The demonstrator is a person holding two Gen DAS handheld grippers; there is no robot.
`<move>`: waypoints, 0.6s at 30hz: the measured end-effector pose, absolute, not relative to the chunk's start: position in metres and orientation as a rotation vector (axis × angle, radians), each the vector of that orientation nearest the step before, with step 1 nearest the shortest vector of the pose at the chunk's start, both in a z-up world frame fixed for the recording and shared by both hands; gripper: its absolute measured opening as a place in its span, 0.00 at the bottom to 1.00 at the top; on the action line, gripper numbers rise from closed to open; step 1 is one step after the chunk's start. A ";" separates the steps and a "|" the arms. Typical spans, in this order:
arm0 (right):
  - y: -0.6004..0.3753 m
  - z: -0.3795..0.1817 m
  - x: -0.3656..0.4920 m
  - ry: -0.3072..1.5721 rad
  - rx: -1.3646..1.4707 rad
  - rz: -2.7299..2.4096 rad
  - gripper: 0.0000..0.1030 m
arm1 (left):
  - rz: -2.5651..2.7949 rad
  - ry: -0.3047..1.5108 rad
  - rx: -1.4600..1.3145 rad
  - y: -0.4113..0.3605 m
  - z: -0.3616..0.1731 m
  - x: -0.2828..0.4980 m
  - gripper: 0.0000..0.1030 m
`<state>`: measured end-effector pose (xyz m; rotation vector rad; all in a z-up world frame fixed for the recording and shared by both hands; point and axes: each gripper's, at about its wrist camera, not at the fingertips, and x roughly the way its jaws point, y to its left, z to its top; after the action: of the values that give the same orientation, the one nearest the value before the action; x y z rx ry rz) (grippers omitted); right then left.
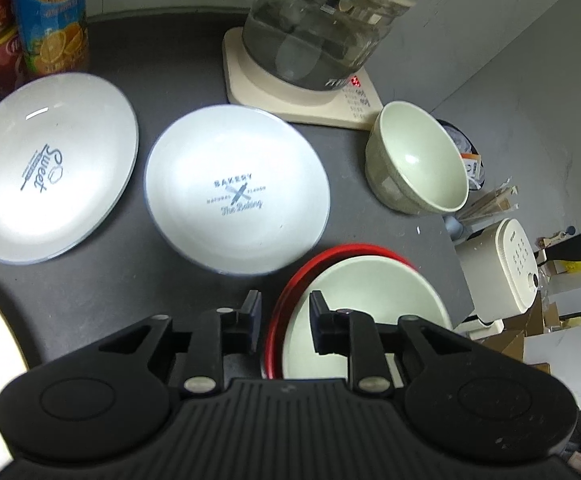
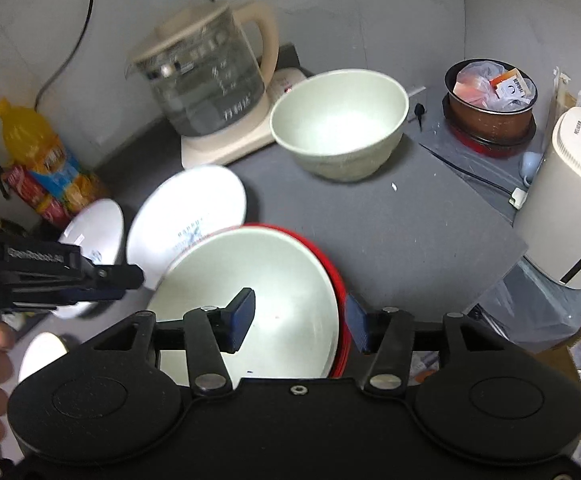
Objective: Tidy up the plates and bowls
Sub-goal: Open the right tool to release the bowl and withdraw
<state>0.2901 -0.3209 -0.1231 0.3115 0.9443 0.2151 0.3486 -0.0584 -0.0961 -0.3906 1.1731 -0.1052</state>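
While the round, glossy pale-green plate [image 2: 274,280] lies flat inside the red plate [image 2: 336,276], both rims sit between the right gripper's [image 2: 302,322] parted jaws. The left gripper [image 1: 284,320] gapes narrowly, holding nothing.

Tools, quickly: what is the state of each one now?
Left tool: open, straddling the rims of the green plate, gripping nothing.
Right tool: open, straddling the same rims.

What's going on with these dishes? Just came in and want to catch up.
A person is sorting dishes on a dark countertop with two handheld grippers. Both are at a pale green plate sitting on a red plate: the left gripper straddles the near rims, the right gripper the right edge, neither pressing. Two white printed plates and a green bowl wait nearby.
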 end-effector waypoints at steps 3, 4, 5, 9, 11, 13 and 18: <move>-0.333 -0.120 0.293 0.931 0.320 0.197 0.49 | -0.108 1.162 -0.387 -0.066 -0.092 0.352 0.24; -0.338 -0.120 0.296 0.927 0.334 0.196 0.49 | -0.110 1.160 -0.382 -0.069 -0.091 0.354 0.25; -0.342 -0.120 0.298 0.927 0.347 0.195 0.50 | -0.113 1.159 -0.377 -0.073 -0.090 0.356 0.25; -0.359 -0.120 0.306 0.921 0.380 0.164 0.55 | -0.126 1.160 -0.354 -0.090 -0.088 0.365 0.27; -0.366 -0.119 0.310 0.915 0.380 0.155 0.59 | -0.128 1.158 -0.344 -0.098 -0.086 0.369 0.28; -0.373 -0.119 0.316 0.914 0.378 0.146 0.62 | -0.130 1.153 -0.335 -0.106 -0.083 0.375 0.30; -0.385 -0.116 0.332 0.886 0.382 0.130 0.78 | -0.127 1.146 -0.317 -0.123 -0.081 0.389 0.39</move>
<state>0.3324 -0.3853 -0.1163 0.3817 0.8861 0.1299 0.3890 -0.1232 -0.0810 -0.3169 1.1458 -0.1269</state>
